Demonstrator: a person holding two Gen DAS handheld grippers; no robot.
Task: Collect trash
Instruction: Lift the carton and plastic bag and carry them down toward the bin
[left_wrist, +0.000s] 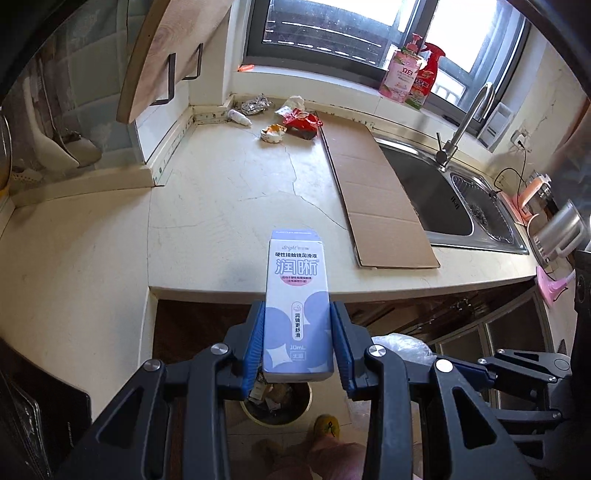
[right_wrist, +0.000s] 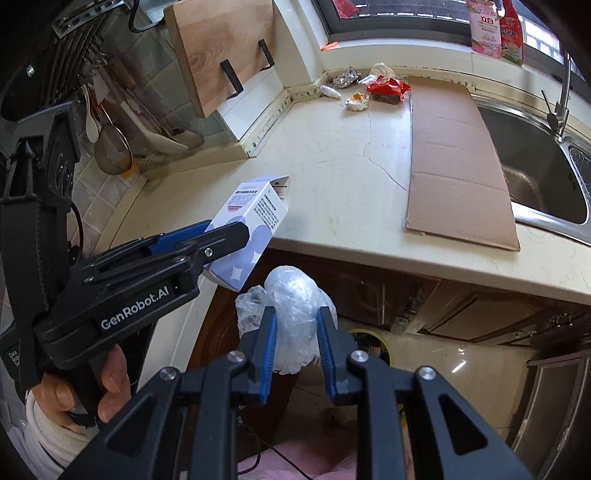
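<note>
The left gripper was clamped narrowly on a small lilac-and-white carton, its 2 blue pads pressed against the carton's long sides, the carton standing nearly upright between them with its open top flap toward the countertop. The right gripper was squeezed almost fully together on a crumpled clear plastic bag, which bulged above and to the left of the pads. Both tools pointed steeply downward past the counter's front edge, side by side, the left one to the left of the right. In the right wrist view a hand with a pale cuff gripped the left tool's handle, and the carton appeared tilted, its top leaning over the counter's edge. The left wrist view alone showed a round bin on the floor directly under the held carton, already holding scraps, with a yellow slipper beside it. More litter remained at the far back of the counter: a red wrapper, a crumpled orange-and-white wrapper, a ball of foil, a small white bottle and a white tissue wad. A flat sheet of cardboard lay next to the steel sink.
</note>
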